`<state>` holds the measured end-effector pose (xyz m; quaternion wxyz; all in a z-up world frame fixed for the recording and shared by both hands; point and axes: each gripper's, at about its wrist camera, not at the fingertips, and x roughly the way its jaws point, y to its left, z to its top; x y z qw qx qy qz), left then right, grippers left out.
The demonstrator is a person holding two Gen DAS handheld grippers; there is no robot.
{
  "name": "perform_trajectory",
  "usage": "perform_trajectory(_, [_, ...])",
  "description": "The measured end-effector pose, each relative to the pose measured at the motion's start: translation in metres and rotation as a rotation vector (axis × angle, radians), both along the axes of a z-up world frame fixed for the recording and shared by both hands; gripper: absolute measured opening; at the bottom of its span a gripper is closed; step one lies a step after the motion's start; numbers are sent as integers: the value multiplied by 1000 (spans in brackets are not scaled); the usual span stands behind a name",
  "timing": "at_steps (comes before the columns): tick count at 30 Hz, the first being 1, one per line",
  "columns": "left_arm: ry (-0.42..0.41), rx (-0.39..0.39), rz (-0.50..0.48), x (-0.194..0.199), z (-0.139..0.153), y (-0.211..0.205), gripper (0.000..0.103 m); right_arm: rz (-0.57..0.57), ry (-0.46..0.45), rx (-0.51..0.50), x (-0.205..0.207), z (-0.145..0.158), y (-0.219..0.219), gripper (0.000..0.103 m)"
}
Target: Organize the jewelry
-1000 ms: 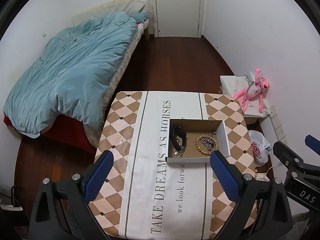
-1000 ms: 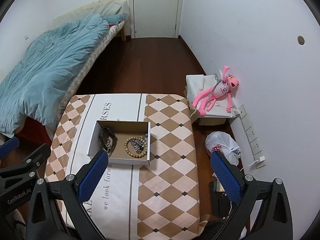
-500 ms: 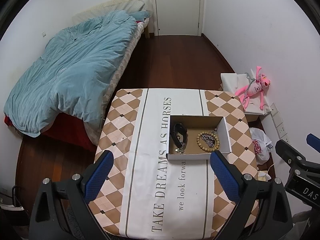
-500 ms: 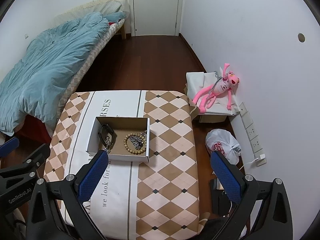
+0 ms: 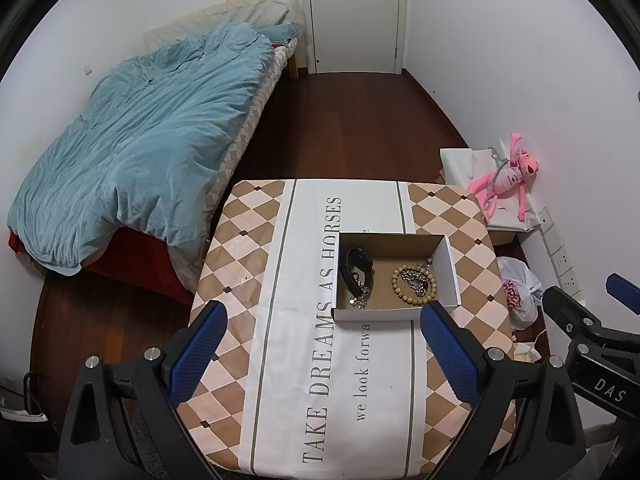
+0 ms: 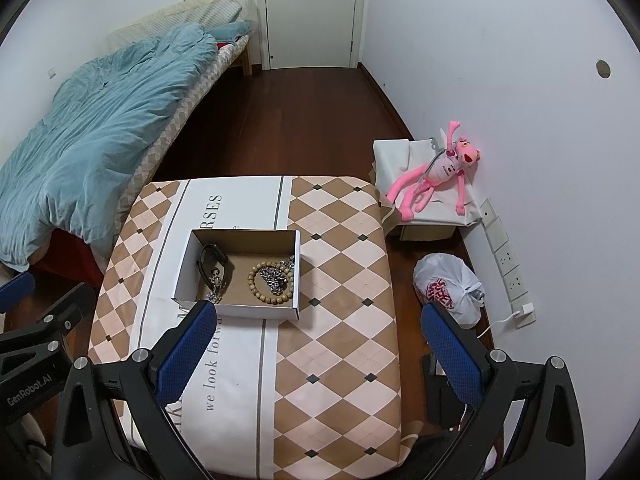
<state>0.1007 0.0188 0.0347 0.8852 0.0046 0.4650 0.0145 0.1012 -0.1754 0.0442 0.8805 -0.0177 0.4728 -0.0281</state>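
Note:
An open white cardboard box (image 5: 394, 314) (image 6: 256, 310) stands on the table. Inside lie a black band with a metal chain (image 5: 358, 270) (image 6: 214, 266), and a wooden bead bracelet (image 5: 414, 286) (image 6: 272, 284) ringed around a silver chain. My left gripper (image 5: 322, 344) is open and empty, high above the table on the near side of the box. My right gripper (image 6: 320, 344) is open and empty, above the table's near right part. Each gripper shows at the edge of the other's view.
The table (image 5: 256, 248) has a checked cloth with printed words. A bed with a blue duvet (image 5: 140, 148) lies to the left. A pink plush toy (image 6: 436, 176) on a white box and a white bag (image 6: 448, 290) sit by the right wall. A shut door (image 5: 354, 16) is at the back.
Both grippers have pulled back and up a little from the table, so the box sits slightly farther off in both views. Both stay open and empty.

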Motion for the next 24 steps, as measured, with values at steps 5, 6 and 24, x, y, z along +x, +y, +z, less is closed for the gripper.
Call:
perform_trajectory(5, [1,1,-1,0,0,0,99,0,0,-1,-1,-1,1,103])
perform_trajectory(6, [1,1,0,0,0,0,99,0,0,-2,-1,0,1,103])
perform_trajectory(24, [1,-2,0,0,0,0,99,5,11,-1,4,-1,1,103])
